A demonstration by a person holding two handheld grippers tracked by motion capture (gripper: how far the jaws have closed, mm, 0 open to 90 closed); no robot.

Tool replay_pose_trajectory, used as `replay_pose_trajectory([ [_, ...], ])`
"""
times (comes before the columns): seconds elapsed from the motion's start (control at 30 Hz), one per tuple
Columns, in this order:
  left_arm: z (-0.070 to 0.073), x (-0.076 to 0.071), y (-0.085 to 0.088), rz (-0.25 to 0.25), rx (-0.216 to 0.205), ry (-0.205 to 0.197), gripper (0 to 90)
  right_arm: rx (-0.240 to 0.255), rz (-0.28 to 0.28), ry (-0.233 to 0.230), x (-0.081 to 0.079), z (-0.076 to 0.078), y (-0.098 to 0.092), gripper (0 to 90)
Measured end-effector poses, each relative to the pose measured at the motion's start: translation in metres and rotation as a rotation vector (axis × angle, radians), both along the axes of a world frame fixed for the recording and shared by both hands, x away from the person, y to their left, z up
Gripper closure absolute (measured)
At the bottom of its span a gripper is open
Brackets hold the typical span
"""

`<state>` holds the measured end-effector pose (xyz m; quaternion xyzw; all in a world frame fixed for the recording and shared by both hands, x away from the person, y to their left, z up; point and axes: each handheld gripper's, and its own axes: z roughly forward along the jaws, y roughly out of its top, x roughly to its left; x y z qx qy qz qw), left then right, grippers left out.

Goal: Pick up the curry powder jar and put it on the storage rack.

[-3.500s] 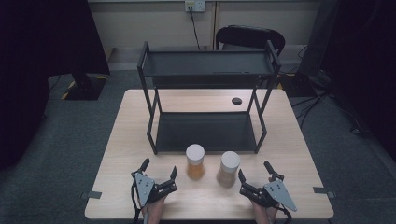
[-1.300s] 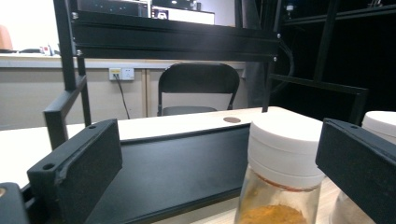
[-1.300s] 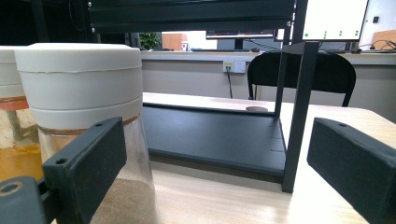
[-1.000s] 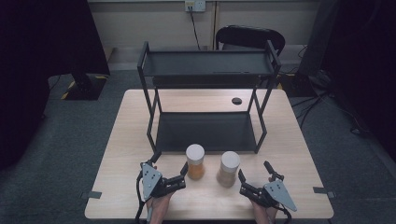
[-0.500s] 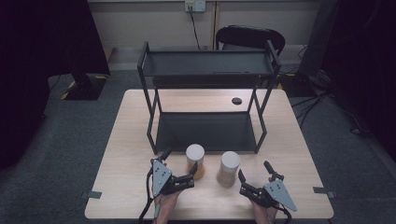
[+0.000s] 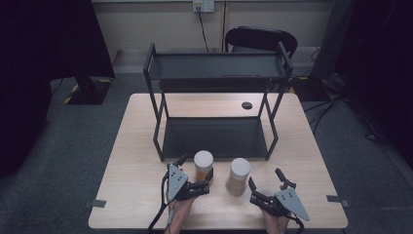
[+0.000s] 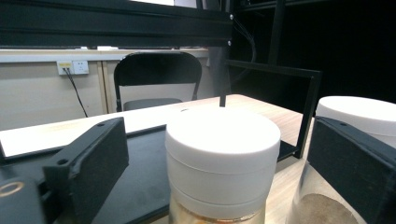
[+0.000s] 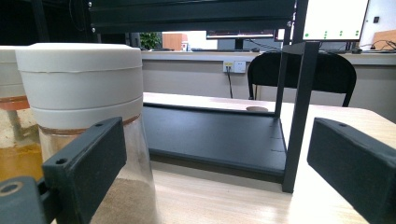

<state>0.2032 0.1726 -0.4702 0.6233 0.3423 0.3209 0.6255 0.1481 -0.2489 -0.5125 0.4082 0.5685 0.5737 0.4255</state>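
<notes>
My left claw (image 6: pixel 208 179) has just been closing around the white-lidded amber jar (image 6: pixel 203 165) on the tabletop (image 6: pixel 131 195), pads not yet touching. My right claw (image 6: pixel 265 187) rests released beside the sand-coloured jar (image 6: pixel 239 175).

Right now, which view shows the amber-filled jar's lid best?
The left gripper view: the jar stands close up between the open fingers, its white lid sharp. The high view shows it small, from above, beside the other jar. The right gripper view catches a sliver at its left edge.
</notes>
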Motion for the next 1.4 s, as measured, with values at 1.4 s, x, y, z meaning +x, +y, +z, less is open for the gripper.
replay_pose_trajectory([
  [1.4, -0.001, 0.019, -0.008, -0.022, 0.056, 0.098, 33.9, 0.0, -0.001, 0.0, 0.0, 0.0, 0.0, 3.8],
])
